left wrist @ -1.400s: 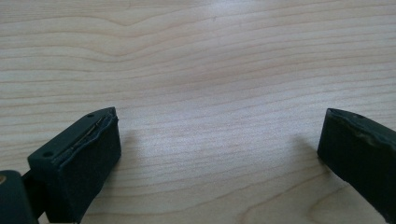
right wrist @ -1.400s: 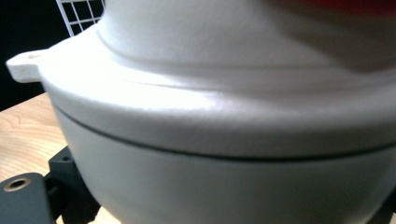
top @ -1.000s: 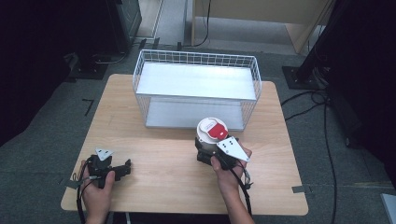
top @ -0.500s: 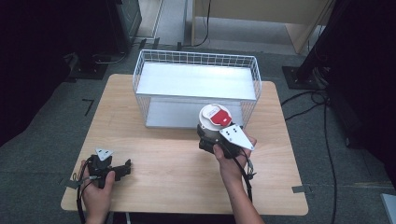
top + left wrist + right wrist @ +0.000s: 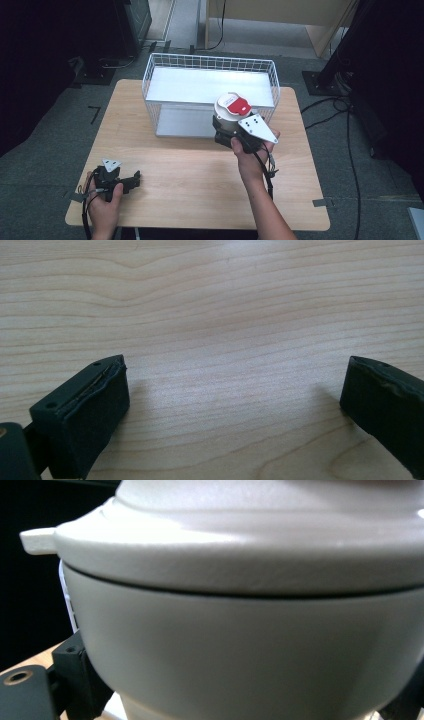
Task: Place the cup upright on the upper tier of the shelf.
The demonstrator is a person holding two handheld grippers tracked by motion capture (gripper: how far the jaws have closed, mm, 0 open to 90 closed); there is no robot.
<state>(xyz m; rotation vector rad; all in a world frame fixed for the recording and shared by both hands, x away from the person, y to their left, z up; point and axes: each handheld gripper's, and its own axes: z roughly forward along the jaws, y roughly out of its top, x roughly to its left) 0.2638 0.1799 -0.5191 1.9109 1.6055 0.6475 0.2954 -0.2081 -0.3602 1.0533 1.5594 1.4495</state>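
A white lidded container [image 5: 230, 114] with a red tab on its lid hangs above the table, just in front of the wire basket [image 5: 165, 67]. My right gripper [image 5: 227, 135] is shut on its body. In the right gripper view the container's pale wall [image 5: 240, 650] and lid rim loom close between the black jaws. My left gripper [image 5: 134, 181] rests on the wooden table [image 5: 190, 175] at the front left. Its jaws stand wide apart over bare wood [image 5: 225, 355] with nothing between them [image 5: 235, 395].
The white wire basket holds a white shelf plate [image 5: 210, 85] and sits at the table's far middle. Cables [image 5: 345, 125] run over the grey floor at the right. Dark stands and equipment surround the table.
My right gripper has lifted the container and carried it forward and right, up to the basket's front wall. The left gripper has stayed put.
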